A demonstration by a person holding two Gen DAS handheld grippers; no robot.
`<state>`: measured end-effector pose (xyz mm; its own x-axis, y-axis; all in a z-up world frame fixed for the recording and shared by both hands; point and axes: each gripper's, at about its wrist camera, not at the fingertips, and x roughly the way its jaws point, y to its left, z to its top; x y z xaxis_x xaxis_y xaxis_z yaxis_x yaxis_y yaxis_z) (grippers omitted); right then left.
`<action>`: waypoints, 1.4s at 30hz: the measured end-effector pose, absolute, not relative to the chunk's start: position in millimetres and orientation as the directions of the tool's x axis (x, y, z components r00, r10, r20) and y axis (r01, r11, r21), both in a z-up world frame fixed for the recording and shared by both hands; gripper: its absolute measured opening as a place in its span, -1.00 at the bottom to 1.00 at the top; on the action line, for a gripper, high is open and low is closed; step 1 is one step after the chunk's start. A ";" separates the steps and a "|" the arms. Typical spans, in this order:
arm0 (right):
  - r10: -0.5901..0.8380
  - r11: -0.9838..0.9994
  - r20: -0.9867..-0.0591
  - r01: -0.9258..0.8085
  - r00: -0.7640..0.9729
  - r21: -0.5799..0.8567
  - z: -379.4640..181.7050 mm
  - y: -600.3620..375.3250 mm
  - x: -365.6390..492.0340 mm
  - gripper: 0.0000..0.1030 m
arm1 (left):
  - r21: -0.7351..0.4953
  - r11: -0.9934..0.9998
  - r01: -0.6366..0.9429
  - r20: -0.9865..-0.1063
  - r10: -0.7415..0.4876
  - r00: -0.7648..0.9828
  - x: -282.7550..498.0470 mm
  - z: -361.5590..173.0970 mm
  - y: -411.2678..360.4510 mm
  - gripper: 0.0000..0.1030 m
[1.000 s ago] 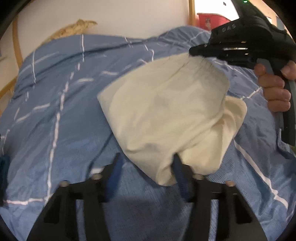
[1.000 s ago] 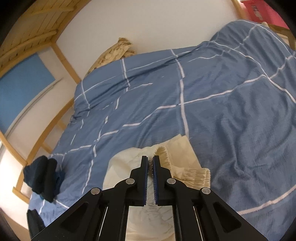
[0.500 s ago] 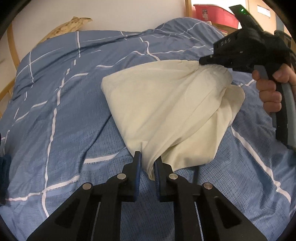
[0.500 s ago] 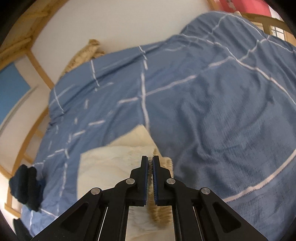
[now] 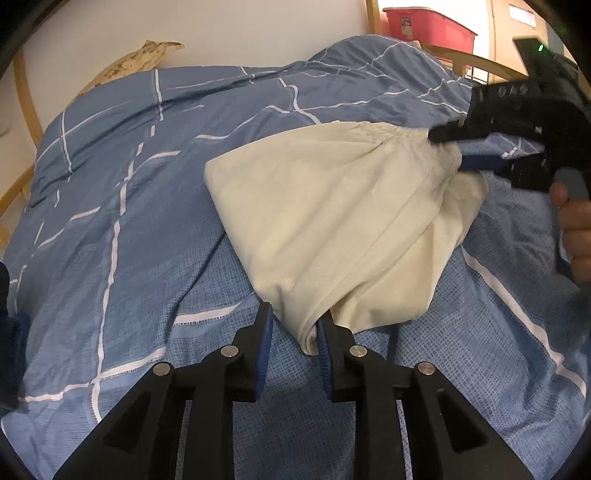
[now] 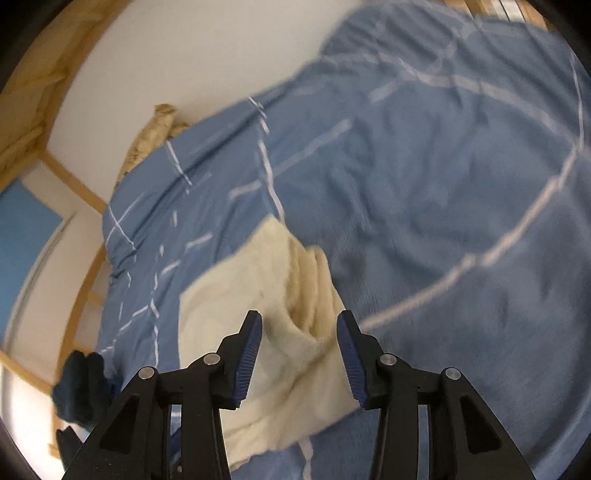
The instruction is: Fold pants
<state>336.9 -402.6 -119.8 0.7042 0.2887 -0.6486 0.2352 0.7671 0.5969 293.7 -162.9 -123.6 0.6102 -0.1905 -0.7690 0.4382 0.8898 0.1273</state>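
Left wrist view
- Bed cover: a blue duvet with thin white grid lines, rumpled, fills most of the view.
- Pants: cream pants, folded into a bundle, lie on the duvet around its middle, running from the near fingers up toward the right.
- Left gripper: jaws parted, with the bundle's lower corner hanging between the blue pads; the right pad touches the cloth, the left pad stands clear of it.
- Right gripper: comes in from the right edge, at the gathered waistband end of the pants; from here I cannot tell how its jaws stand.
- Hand: wraps the right gripper's handle at the right edge.
- Around: a tan patterned pillow at the duvet's far edge against the white wall; a curved wooden bed frame along the left side; a red plastic bin behind the far right corner, contents not visible; dark blue cloth at the left edge.

Right wrist view (blurred)
- Right gripper: jaws spread wide, holding nothing; the waistband folds lie below the gap.
- Pants: on the duvet, toward its left side.
- Around: pillow at the far edge; dark blue clothing heaped at the duvet's lower left edge; wooden frame rail beyond the left side.
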 end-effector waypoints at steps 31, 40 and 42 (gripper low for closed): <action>-0.073 0.903 -0.686 0.340 0.724 0.262 -77.3 -383.8 272.8 0.23 | 0.031 0.916 0.400 -0.714 -0.260 0.650 261.7 -66.3 -139.0 0.21; -0.048 0.813 -0.686 0.428 0.726 0.395 -77.6 -369.9 228.2 0.54 | -0.044 0.918 0.394 -0.692 -0.313 0.651 268.3 -41.6 -97.7 0.50; -0.042 0.770 -0.676 0.455 0.735 0.447 -80.4 -364.7 224.6 0.54 | -0.050 0.916 0.398 -0.678 -0.324 0.660 278.4 -36.9 -87.4 0.51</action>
<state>224.6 -364.7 -80.4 0.7354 -0.0422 -0.6764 0.4550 0.7704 0.4467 278.4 -87.4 -36.9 0.6601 -0.3239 -0.6777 0.3978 0.9161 -0.0504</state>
